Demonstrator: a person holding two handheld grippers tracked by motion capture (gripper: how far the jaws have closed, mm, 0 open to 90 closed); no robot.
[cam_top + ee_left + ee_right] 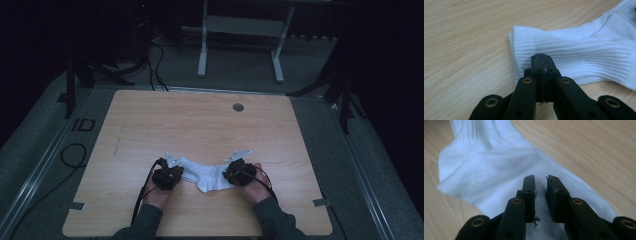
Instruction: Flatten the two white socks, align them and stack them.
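Note:
A white sock lies stretched across the near middle of the wooden table. My left gripper sits at the sock's left end. In the left gripper view its jaws are pressed together, tips down in the ribbed cuff, where a small fold rises to them. My right gripper is at the sock's right end. In the right gripper view its jaws stand a narrow gap apart, and the smooth foot of the sock fills that gap.
A round grommet is set in the table near its far edge. A white desk frame stands on the floor beyond. A black cable loops on the floor to the left. The person's forearms come in over the near edge.

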